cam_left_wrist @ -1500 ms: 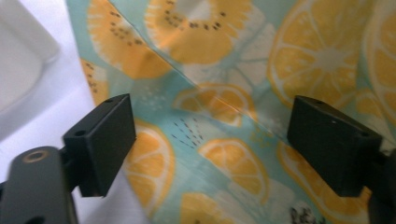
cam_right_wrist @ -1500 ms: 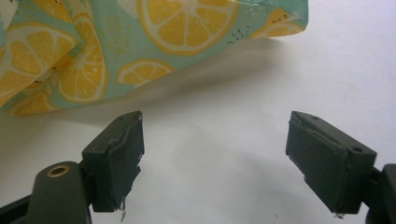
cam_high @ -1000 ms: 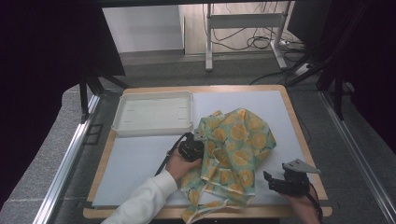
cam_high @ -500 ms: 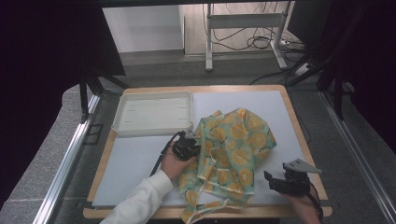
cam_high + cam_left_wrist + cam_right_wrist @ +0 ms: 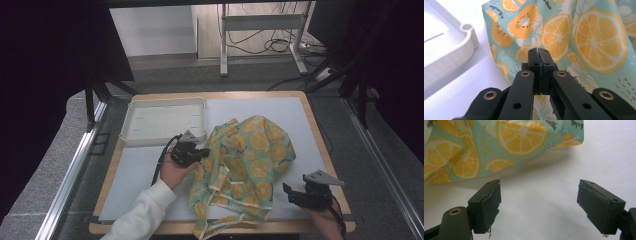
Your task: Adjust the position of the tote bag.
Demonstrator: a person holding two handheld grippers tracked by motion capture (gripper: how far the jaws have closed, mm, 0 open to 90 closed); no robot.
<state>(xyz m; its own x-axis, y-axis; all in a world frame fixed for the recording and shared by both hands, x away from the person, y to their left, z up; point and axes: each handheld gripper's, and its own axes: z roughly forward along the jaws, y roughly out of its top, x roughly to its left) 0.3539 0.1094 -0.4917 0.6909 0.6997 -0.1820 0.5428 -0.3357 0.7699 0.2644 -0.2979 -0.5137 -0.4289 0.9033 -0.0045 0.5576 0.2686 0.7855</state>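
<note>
— The left gripper (image 5: 202, 152) has its jaws pressed together. See it at the cloth's (image 5: 247, 165) nine o'clock edge?

— Yes. From the left gripper view the pads meet flat, right over the lemon-print cloth (image 5: 574, 35). Whether a fold is caught between them I can't tell; the jaws have just been closing, and no fabric shows in the seam.

— I'd judge it's a pinch on the hem, done to lift or drag that side. Why else close just there?

— Fair. And the right gripper (image 5: 291, 192)?

— Jaws spread wide, nothing between them, only bare white mat (image 5: 544, 202). It sits near the cloth's four o'clock corner, apart from it. Waiting its turn to take the other edge, I'd guess.

— Where does the cloth lie overall?

— Crumpled in the middle of the mat (image 5: 135, 175), a bit toward three o'clock, with one tail hanging over the near table edge at about six o'clock.

— Long axis?

— Roughly from one o'clock down to seven o'clock, the broad bunched end far from the person and the narrow end near.

— And the white tray (image 5: 162, 120)?

— Empty, up at ten o'clock, its near corner just beside the left gripper. Looks like the place the cloth could go once folded, though that's my guess.
</note>
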